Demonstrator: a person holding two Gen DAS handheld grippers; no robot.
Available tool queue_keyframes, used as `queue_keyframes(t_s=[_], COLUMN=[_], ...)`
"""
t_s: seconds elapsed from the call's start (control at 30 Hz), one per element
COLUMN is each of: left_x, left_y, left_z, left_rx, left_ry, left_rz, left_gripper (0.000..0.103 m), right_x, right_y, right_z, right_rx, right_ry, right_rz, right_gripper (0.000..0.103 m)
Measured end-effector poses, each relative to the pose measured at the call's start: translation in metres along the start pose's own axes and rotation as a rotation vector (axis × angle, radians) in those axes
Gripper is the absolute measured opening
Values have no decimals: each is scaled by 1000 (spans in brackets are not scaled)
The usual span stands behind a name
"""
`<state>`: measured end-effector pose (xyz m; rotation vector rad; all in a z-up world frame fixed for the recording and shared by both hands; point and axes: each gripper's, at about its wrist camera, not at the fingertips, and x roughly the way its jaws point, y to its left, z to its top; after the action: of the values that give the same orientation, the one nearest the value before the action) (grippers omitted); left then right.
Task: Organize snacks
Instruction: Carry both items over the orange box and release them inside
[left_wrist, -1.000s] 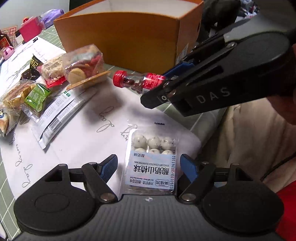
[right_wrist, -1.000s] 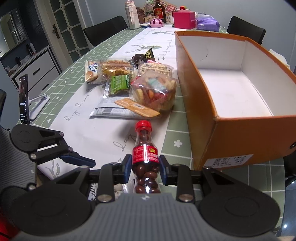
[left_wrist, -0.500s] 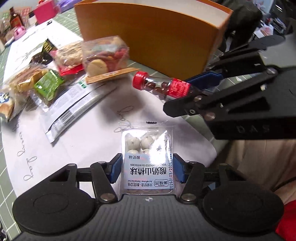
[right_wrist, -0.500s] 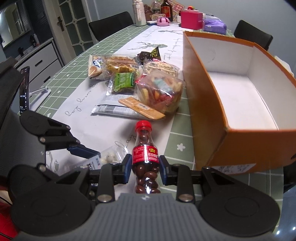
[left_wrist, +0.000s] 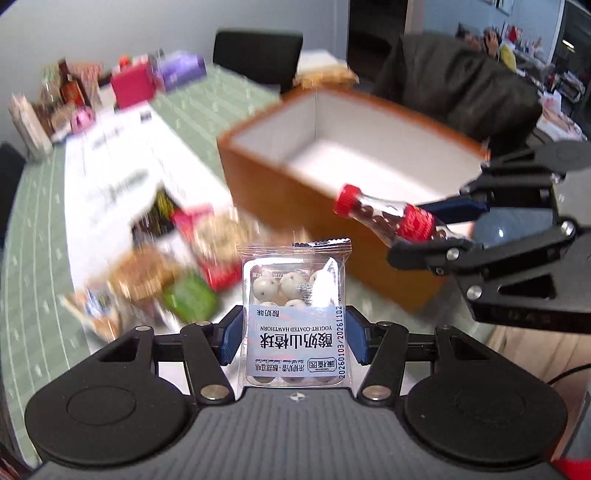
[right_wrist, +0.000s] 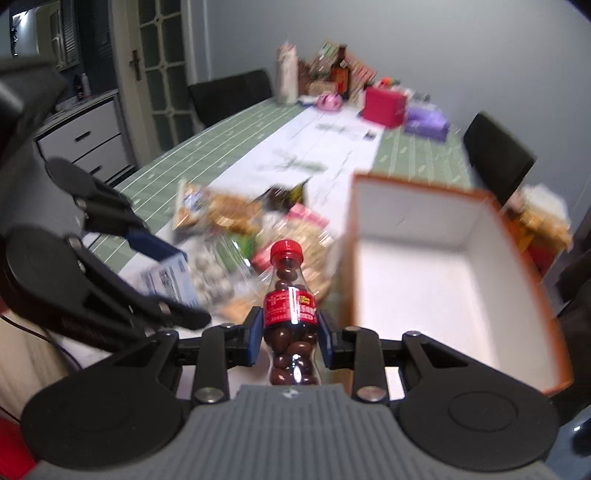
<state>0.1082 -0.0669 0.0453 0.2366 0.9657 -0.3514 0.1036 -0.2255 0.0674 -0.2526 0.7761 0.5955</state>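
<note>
Two chairs (right_wrist: 229, 98) right view, one left

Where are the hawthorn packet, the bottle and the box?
hawthorn packet (left_wrist: 295, 332): left wrist view, on its blue label.
bottle (right_wrist: 290, 306): right wrist view, on its red label.
box (right_wrist: 424, 295): right wrist view, on its white inner floor.

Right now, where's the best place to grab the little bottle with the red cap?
Around its red-labelled middle, as the right claw does now: one pad on each side of the small bottle. The body is round and even there, while the neck under the red cap narrows and would probably slip.
</note>
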Motion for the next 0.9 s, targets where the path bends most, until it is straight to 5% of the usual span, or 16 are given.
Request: queue_keyframes(t_s=[0.4, 0.9], left_x=[44, 147], left_y=[-30, -56], left_z=[103, 126], left_rx=[82, 125], left_ry=[6, 189], left_rz=[-36, -90], left_gripper=[65, 65], right_x=[35, 106], right_y=[-86, -122], right_z=[18, -15], right_rx=[90, 160], right_ry=[181, 383], right_rz=[-84, 1], right_gripper=[30, 29])
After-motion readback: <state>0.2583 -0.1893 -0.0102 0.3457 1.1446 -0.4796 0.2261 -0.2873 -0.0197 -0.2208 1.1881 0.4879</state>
